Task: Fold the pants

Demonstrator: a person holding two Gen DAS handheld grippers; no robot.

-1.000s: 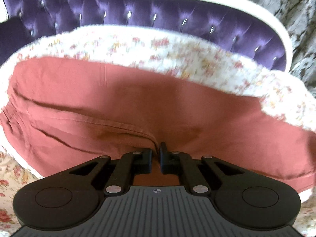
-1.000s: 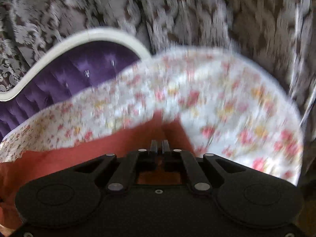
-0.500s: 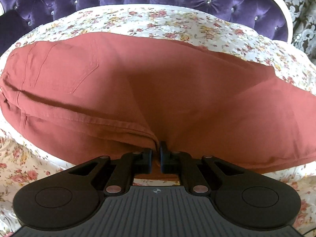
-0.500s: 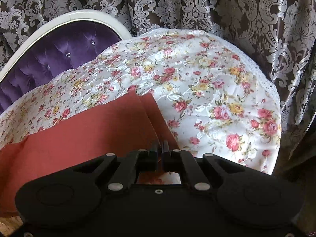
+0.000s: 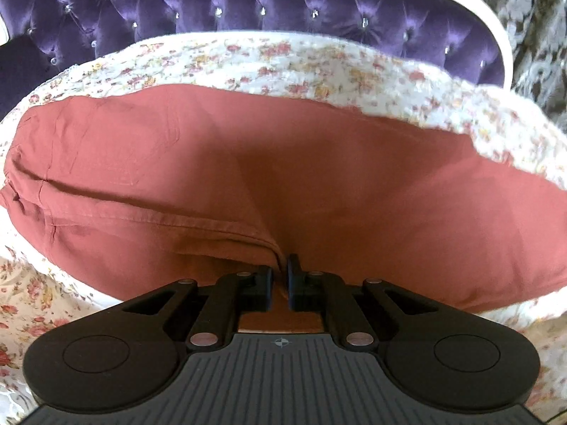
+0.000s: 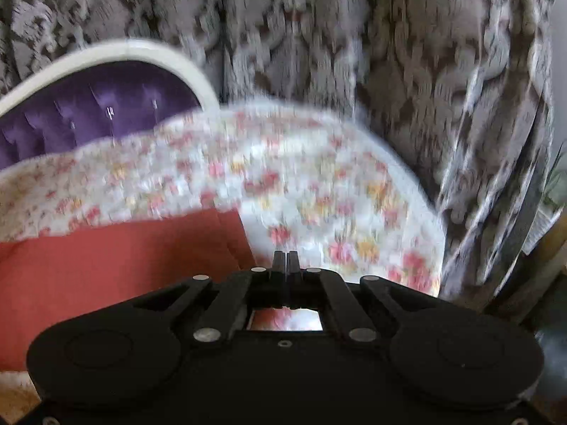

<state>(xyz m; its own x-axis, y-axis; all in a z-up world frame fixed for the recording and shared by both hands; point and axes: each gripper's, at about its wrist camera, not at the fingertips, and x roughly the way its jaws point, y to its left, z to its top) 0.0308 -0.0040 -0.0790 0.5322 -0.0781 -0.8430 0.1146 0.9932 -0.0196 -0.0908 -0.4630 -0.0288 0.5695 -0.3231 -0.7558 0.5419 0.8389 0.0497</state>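
Left wrist view: a seam fold of the pants [image 5: 319,184] is pinched in the left gripper [image 5: 282,276]. The right gripper [image 6: 285,262] (blurred) is closed, apparently on nothing, over the floral bedspread [image 6: 319,191].

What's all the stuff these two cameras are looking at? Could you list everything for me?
Rust-red cotton pants: one, rust red, spread on the bedspread; the seam edge is pinched in the left gripper.
White floral-print bedspread: one, white with pink and yellow flowers, under the pants.
Purple tufted velvet headboard with a white frame: one, purple and white, behind the bed.
Brown and silver damask curtain: brown with a silver pattern, hanging behind the bed; blurred, so I cannot count the panels.
Left gripper: one, black, fingers closed on the pants' edge.
Right gripper: one, black, fingers pressed together just right of the pants' end, with no cloth visible between them.
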